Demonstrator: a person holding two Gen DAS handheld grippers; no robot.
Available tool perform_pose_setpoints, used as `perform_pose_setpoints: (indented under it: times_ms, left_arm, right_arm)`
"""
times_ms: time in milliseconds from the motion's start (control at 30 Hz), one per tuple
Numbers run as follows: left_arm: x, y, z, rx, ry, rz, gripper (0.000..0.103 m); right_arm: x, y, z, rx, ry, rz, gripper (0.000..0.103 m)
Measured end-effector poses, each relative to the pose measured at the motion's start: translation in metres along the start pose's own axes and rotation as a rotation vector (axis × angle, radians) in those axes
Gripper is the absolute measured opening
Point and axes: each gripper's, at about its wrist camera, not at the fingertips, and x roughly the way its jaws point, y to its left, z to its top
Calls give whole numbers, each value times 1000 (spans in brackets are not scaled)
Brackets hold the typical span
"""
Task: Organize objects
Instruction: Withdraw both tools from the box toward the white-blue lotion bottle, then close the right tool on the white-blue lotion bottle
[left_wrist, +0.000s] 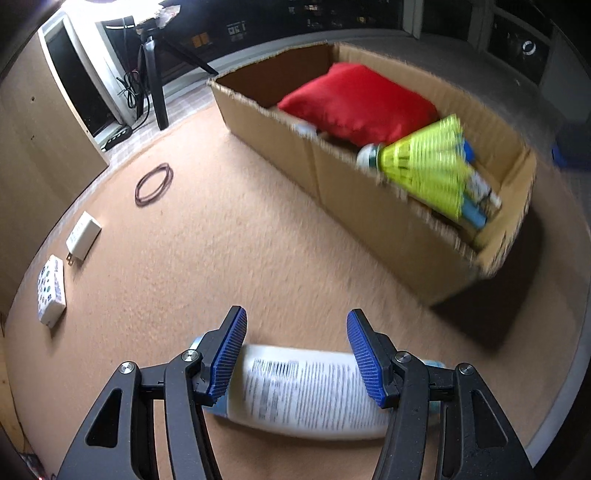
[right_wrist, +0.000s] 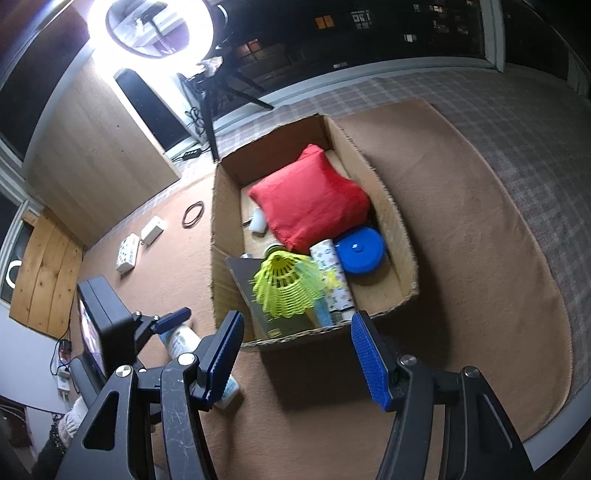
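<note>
Item 1: my left gripper, fingers spread wide, straddling a white bottle that lies on its side on the tan carpet. The blue pads stand at either end of the bottle's printed label; whether they touch it I cannot tell. The right wrist view shows this same gripper from outside, at lower left, with the bottle poking out beneath it.

Item 2: my right gripper, open and holding nothing, hanging above the near edge of the cardboard box.

Item 3: the cardboard box, open-topped, on the carpet. Contents, both views: a red cushion at the far end and a yellow-green plastic shuttlecock toward the near end. Only the right wrist view, looking down, shows the rest: a blue round lid against the right wall, a patterned white roll beside it, a small white cup under the cushion's edge, and a dark flat board leaning at the near corner.

Item 4: loose on the carpet left of the box: a dark ring of cord, a white charger plug, a white dotted packet. Clearer in the left wrist view; small in the right.

Item 5: a lit ring light on a tripod, whole only in the right wrist view.
</note>
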Motion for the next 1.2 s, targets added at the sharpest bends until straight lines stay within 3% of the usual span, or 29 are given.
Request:
perform_pose_setpoints:
  times_ms: [233,500,667,900,1200]
  left_arm:
    - [-15,21,-19,-54,-29,-13,60]
    - [-57,78,-52,-302,-99,-59,62]
    - [-71,101,-88,-438,-83,-156,74]
    - [-67,95,-116,-562,-40,-285,79]
    - [-52,72,-117,-619,-18,-334,83]
  right_arm:
    - [8,28,-7,-67,30,40,57]
    - [27,72,-16,-207,92,107,57]
    - [43,107,-20,-332,161,161,57]
    - [80,138,-22,-421,319,221,57]
    - [117,150,-25,-481,447,196,57]
